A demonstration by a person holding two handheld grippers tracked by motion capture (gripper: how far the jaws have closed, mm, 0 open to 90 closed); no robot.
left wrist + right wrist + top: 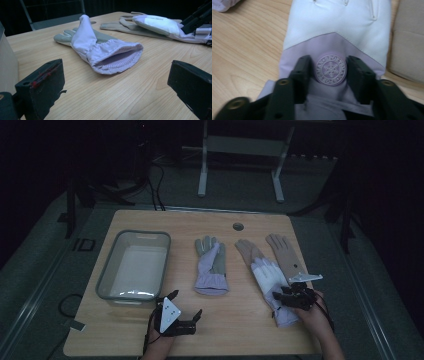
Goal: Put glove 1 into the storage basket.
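Observation:
A white and lilac glove (267, 275) (160, 23) lies flat at the right of the wooden table (235, 330), partly over a tan glove (285, 252) (407, 45). My right gripper (280, 296) (329, 62) points down on its lilac wrist part (337, 22). The jaws stand apart on either side of a round snowflake badge (331, 69), which lies flat between them. A lilac and grey glove (211, 267) (100, 47) lies mid-table, cuff open toward me. My left gripper (187, 303) (117, 75) rests low at the front left, open and holding nothing, facing that cuff.
A grey plastic bin (107, 270) (7, 65) stands at the left of the table, close beside my left gripper. A small round hole (238, 226) sits near the far edge. Table legs and cables stand on the dark floor beyond.

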